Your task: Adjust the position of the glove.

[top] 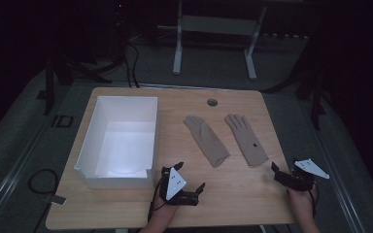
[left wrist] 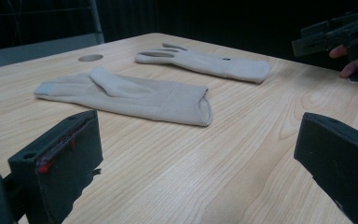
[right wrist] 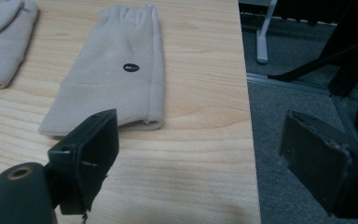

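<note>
On the wooden table (top: 233,194), two beige gloves (top: 207,140) (top: 245,139) are lying flat beside a white box (top: 118,141). The left gripper (top: 190,185) and right gripper (top: 284,175) are hovering near the front edge, jaws spread, gripping nothing.

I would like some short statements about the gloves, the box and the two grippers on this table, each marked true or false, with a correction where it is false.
1. Two beige fabric gloves lie flat on the wooden table. True: the left beige glove and the right beige glove lie side by side, apart from each other.
2. The white rectangular box holds one glove. False: nothing shows inside it.
3. The left gripper is shut on a glove. False: its jaws stand open and hold nothing.
4. The right beige glove carries a small dark oval mark. True.
5. The right gripper is open near the table's right edge. True.
6. The box stands to the right of the gloves. False: it stands to their left.
</note>
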Demonstrator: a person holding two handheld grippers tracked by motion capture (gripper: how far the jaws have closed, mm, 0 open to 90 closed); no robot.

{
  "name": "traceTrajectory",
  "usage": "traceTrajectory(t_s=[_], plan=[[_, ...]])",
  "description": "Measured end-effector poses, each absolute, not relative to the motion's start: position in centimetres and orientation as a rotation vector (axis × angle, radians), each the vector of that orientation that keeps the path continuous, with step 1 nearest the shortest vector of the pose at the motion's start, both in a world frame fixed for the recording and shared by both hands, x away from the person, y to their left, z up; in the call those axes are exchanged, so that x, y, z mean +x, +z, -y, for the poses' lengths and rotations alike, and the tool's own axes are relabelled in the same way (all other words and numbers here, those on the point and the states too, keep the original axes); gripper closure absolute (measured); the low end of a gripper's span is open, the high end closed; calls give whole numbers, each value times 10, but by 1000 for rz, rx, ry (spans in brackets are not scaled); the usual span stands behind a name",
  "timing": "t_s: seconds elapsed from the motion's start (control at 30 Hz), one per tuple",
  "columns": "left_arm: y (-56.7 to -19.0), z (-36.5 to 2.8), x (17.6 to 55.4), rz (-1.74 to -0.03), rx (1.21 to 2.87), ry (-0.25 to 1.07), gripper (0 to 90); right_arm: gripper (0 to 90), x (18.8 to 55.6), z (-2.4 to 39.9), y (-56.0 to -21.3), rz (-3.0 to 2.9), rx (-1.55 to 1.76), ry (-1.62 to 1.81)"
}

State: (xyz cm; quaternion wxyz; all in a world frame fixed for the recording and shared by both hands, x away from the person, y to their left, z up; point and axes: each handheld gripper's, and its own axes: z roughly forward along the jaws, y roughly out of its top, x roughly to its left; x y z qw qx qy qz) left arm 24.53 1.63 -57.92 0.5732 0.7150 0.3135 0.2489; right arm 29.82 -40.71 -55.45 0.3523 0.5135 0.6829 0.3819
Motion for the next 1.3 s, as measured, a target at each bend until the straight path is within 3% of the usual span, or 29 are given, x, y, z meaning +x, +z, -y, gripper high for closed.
traceTrajectory(t_s=[0.23,0.73,0.87,1.03,1.3], plan=[[-579,-16,245,-738,1675,585,12,112,299,411,-546,-1788,1370,964],[-579,-17,246,-740,1674,580,13,131,312,398,-484,-1833,1353,1013],[-579,-17,246,-738,1673,579,13,231,316,388,-471,-1843,1317,1054],[-579,-16,245,-734,1676,583,13,219,327,376,-459,-1855,1322,1092],[-579,-16,245,-728,1679,585,13,122,346,350,-452,-1968,1276,1091]])
